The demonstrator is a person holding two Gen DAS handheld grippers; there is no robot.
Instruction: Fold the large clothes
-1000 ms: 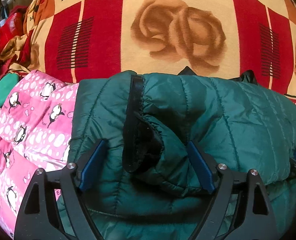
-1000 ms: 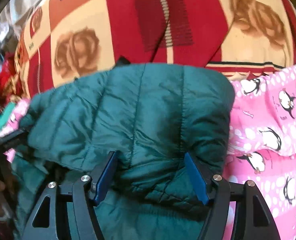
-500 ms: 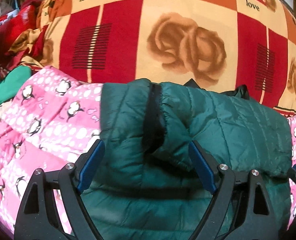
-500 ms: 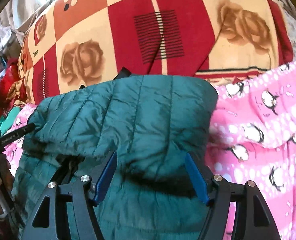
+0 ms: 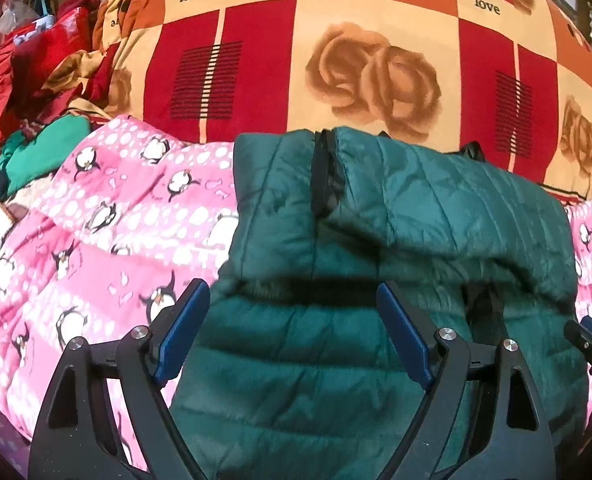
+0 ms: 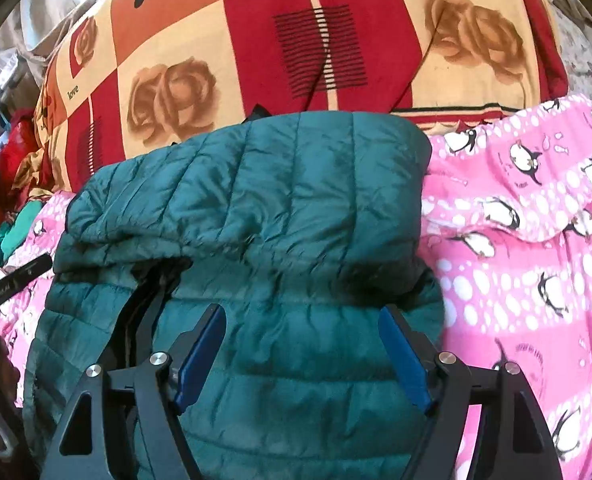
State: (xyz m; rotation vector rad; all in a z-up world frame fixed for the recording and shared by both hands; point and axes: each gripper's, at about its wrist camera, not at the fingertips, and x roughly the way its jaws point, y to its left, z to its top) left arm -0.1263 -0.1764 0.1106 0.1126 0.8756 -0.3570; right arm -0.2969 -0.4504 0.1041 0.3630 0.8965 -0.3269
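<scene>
On pink penguin blanket lies folded green jacket.

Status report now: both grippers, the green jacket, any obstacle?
Left gripper open, right gripper open, both empty. Green jacket folded over on pink penguin blanket. No obstacle seen.

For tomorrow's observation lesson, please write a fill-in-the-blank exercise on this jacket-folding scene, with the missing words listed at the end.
1. The quilted jacket being folded is dark ____.
2. It lies on a pink blanket printed with ____.
3. The checked blanket behind shows brown roses and the word ____.
4. The left gripper and right gripper both have their jaws ____.

Missing words: green; penguins; love; open
</scene>
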